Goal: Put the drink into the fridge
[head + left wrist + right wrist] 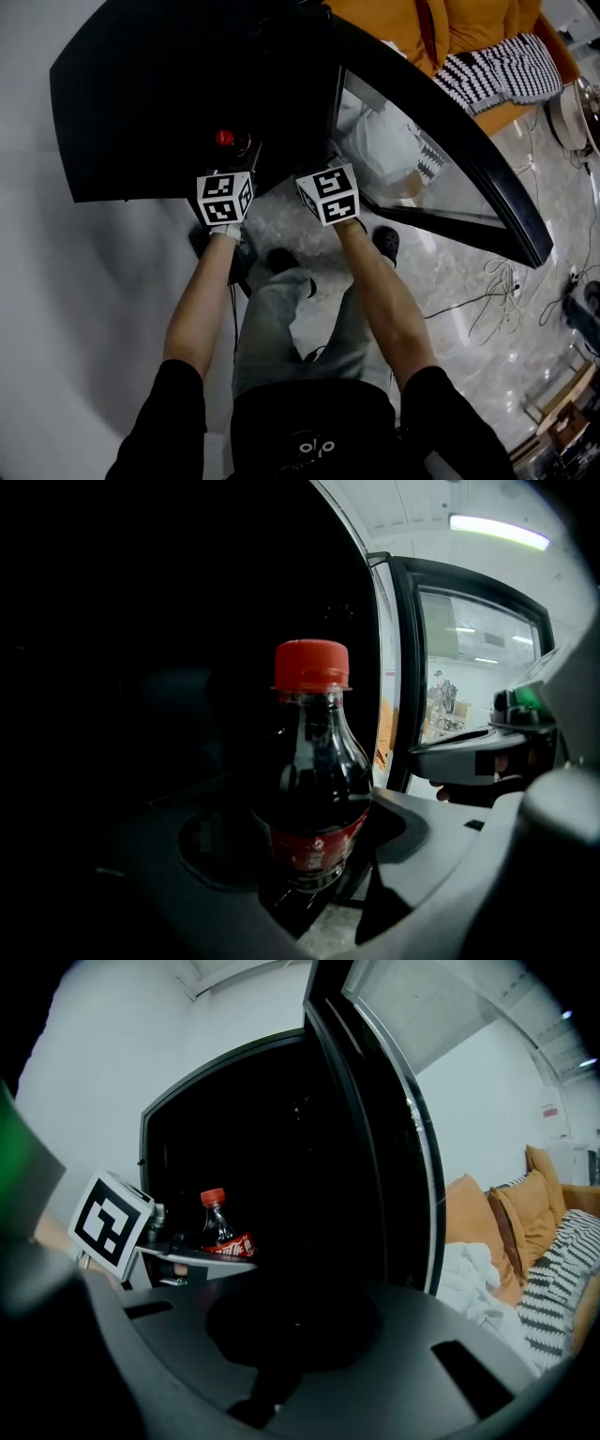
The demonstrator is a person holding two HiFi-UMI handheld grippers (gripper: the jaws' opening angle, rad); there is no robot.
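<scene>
Left gripper view: shows the drink (314, 780), a dark cola bottle, standing upright with its long axis vertical and the red cap (311, 665) on top. Sits between the jaws of the left gripper (309, 855), which are spread wide and pressed on the bottle's lower body at the red label, one jaw on each side. Faces the black inside of the fridge (169, 667), with the glass door (469, 649) swung open at the right.

Right gripper view: catches the same bottle from the side, upright, at the dark fridge opening; cannot tell whether it is past the threshold. Shows the right gripper (291, 1297) with jaws brought together and nothing between them, pointed at the opening beside the door's edge.

Head view: looks down on both grippers side by side, near each other but apart, just before the fridge, with the cap showing red ahead of the left one.
</scene>
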